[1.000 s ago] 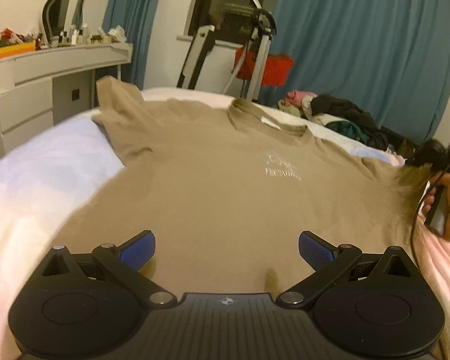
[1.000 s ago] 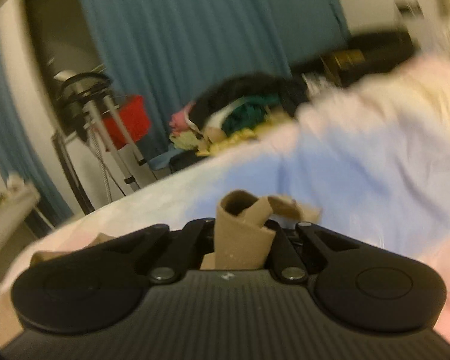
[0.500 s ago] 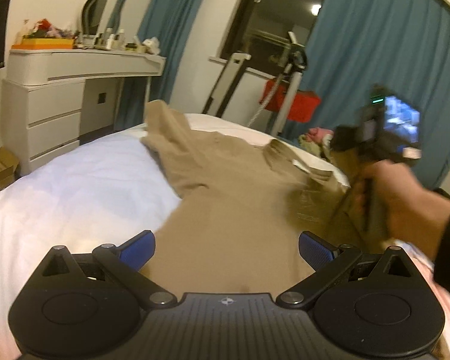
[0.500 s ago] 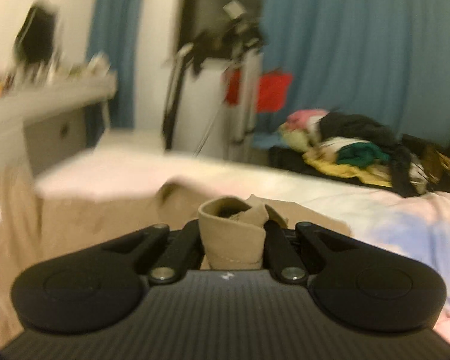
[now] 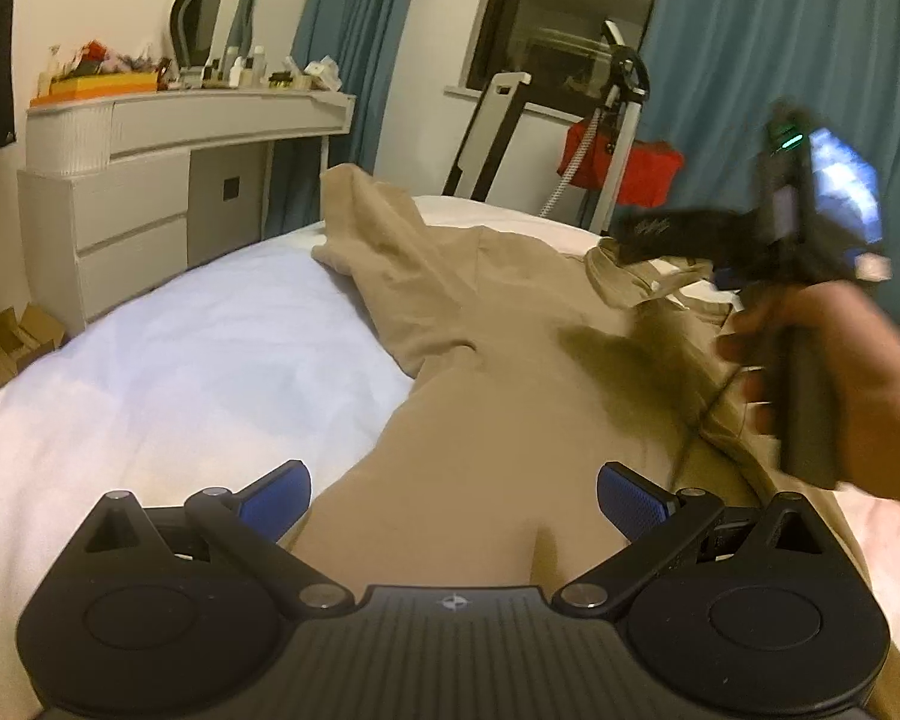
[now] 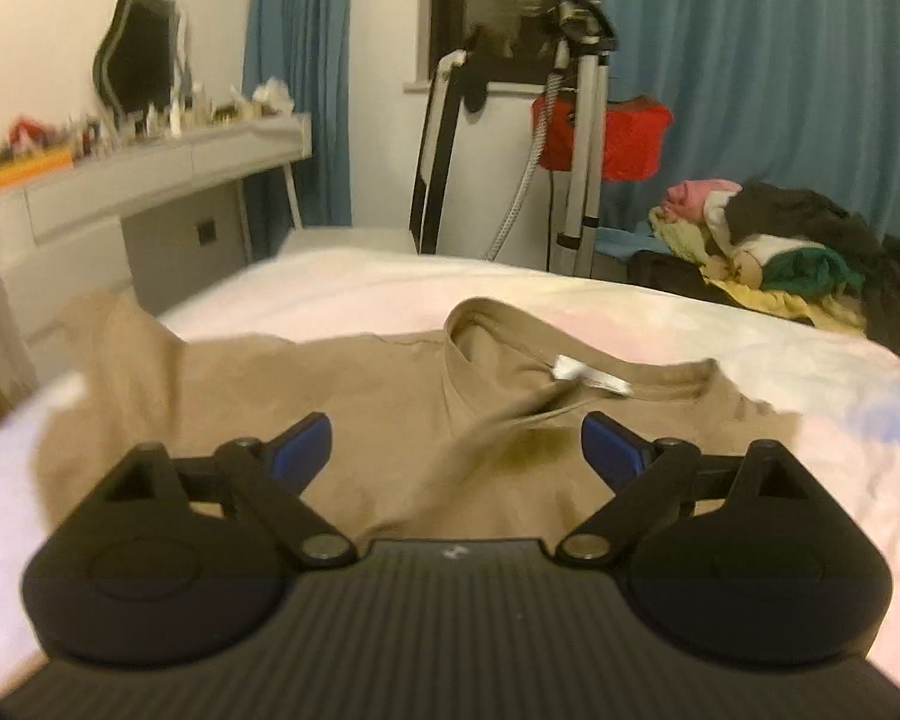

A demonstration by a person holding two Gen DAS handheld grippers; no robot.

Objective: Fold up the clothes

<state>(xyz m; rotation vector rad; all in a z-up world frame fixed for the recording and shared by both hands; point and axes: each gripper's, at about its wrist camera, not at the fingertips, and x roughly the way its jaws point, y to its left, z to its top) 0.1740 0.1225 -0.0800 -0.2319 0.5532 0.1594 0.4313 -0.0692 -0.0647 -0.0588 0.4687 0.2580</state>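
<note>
A tan T-shirt (image 5: pixel 498 372) lies spread on the white bed (image 5: pixel 198 360), collar at the far end with a white label (image 6: pixel 594 381). Its right side is folded over onto the body, and its left sleeve (image 5: pixel 366 228) sticks up at the far left. My left gripper (image 5: pixel 453 495) is open and empty, low over the shirt's near hem. My right gripper (image 6: pixel 456 450) is open and empty, hovering above the shirt (image 6: pixel 354 408) near the collar. It also shows in the left wrist view (image 5: pixel 678 234), blurred, held by a hand at the right.
A white dressing table (image 5: pixel 150 180) with a mirror and small items stands at the left. A clothes steamer stand with a red part (image 6: pixel 600 132) stands beyond the bed. A pile of clothes (image 6: pixel 780 246) lies at the far right before blue curtains.
My right gripper carried the shirt's right sleeve across over the body, then opened and let it go. The left gripper stayed open while its view swung left.
</note>
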